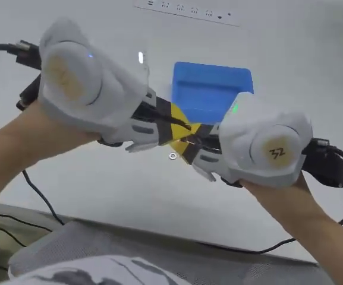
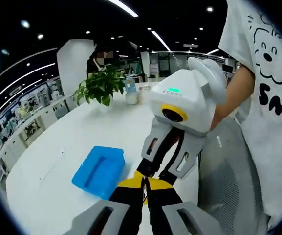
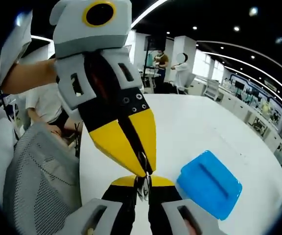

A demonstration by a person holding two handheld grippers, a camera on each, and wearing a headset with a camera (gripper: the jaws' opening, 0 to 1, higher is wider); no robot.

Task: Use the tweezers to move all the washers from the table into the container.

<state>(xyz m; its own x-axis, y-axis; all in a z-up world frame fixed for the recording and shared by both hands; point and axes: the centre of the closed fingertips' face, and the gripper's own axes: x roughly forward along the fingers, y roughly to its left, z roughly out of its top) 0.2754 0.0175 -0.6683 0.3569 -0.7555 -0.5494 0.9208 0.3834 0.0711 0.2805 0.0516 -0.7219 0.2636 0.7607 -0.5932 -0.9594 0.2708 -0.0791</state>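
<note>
Tweezers (image 3: 142,186), a thin metal sliver, were pinched in the narrowed jaws of the right gripper (image 3: 141,181). The left gripper (image 2: 144,186), met tip to tip, appeared closed on them too, probably to settle the hold. One washer (image 1: 172,156) lay on the table (image 1: 100,190) just below the jaw tips, and the blue container (image 1: 213,89) sat beyond them.

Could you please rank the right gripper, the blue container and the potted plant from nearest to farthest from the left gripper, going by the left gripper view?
1. The right gripper, straight ahead, its tips meeting those of the left gripper.
2. The blue container, on the table, left of the jaws.
3. The potted plant, far back, upper left.
</note>
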